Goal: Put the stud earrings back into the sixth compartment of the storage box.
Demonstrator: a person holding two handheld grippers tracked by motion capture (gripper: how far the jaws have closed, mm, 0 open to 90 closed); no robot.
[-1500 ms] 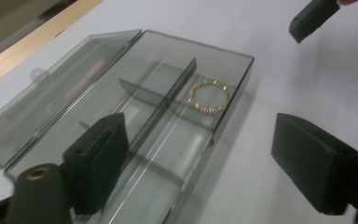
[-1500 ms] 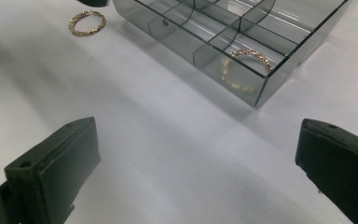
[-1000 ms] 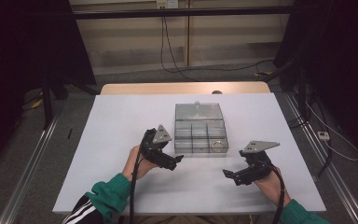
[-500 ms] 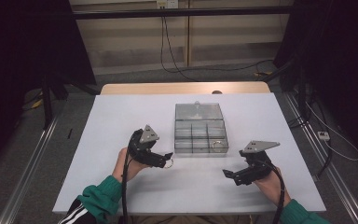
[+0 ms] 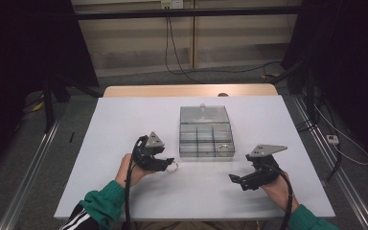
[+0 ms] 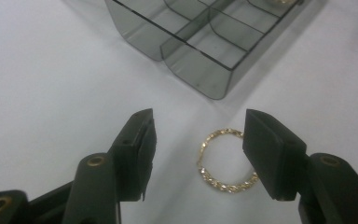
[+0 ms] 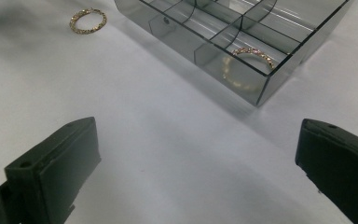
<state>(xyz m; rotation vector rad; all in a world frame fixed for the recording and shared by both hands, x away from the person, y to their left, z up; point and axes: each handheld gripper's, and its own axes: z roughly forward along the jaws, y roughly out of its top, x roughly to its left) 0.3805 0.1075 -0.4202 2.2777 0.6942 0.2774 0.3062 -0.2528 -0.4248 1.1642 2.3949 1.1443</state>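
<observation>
A clear smoke-grey compartment box [image 5: 205,123] stands mid-table with its lid open. One gold ring [image 5: 224,149] lies in its near right compartment, seen too in the right gripper view as the ring in the box [image 7: 250,59]. A second gold ring [image 6: 227,161] lies flat on the white table just left of the box's near corner [image 6: 214,84]. My left gripper [image 6: 200,130] hovers over it, open, with the ring between the jaws but not pinched. In the high view the left gripper [image 5: 169,164] is at that ring [image 5: 173,167]. My right gripper [image 5: 235,179] is open and holds nothing, near the box's right front.
The white table [image 5: 124,124] has bare room left of the box and along the front edge. In the right gripper view the loose ring [image 7: 88,20] lies far left of the box [image 7: 242,28]. Metal rails and cables run beside the table.
The left hand has pulled back from the box's front edge toward the near left. The loose ring now lies on the table under its open jaws. The right gripper has stayed put.
</observation>
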